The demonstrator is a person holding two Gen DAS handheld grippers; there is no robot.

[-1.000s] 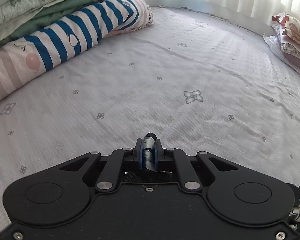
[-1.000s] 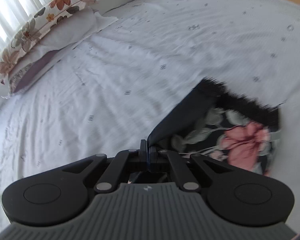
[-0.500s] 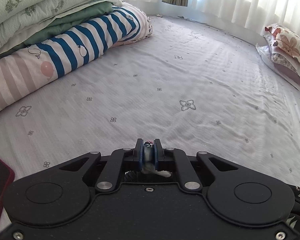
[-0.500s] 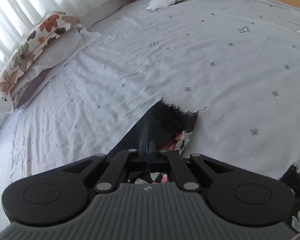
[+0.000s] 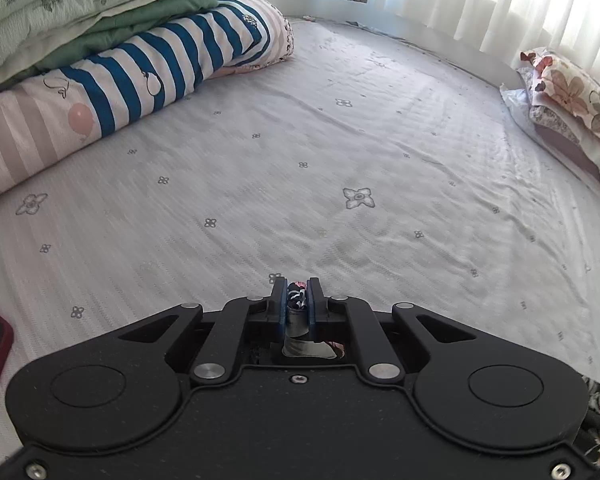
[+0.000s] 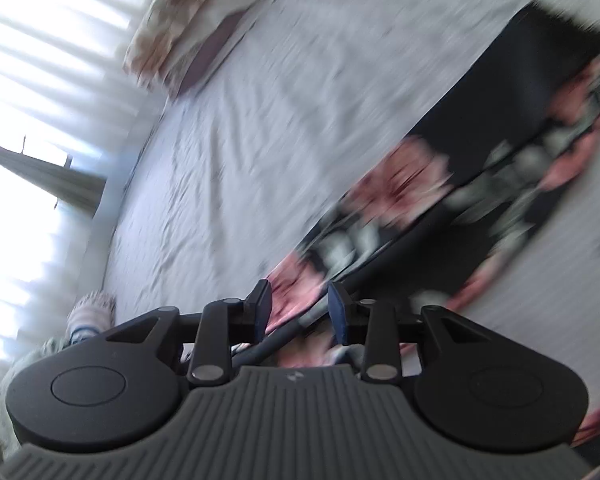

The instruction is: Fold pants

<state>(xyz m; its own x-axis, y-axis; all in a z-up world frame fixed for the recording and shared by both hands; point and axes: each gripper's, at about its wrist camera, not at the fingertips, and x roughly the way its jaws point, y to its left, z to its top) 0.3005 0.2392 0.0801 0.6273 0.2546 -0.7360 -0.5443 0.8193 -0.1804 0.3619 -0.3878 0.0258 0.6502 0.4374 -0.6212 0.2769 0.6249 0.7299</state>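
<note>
A: Left gripper (image 5: 296,298)?
B: Clamped on a pinch of the pants (image 5: 296,300), above the sheet (image 5: 340,160).
A: Right gripper (image 6: 299,308)?
B: Opening, pads clear of the fabric lying between them.
A: Rest of the pants?
B: Spread on the bed, floral side up, stretching away to the right. Pillow (image 5: 572,92) well beyond.

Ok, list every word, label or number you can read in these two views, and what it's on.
No readable text in either view.
Right hand-held gripper: a small pale mark on its grey body, a logo, not letters.
Striped quilt: cartoon drawings only.
Sheet: flower motifs only.
</note>
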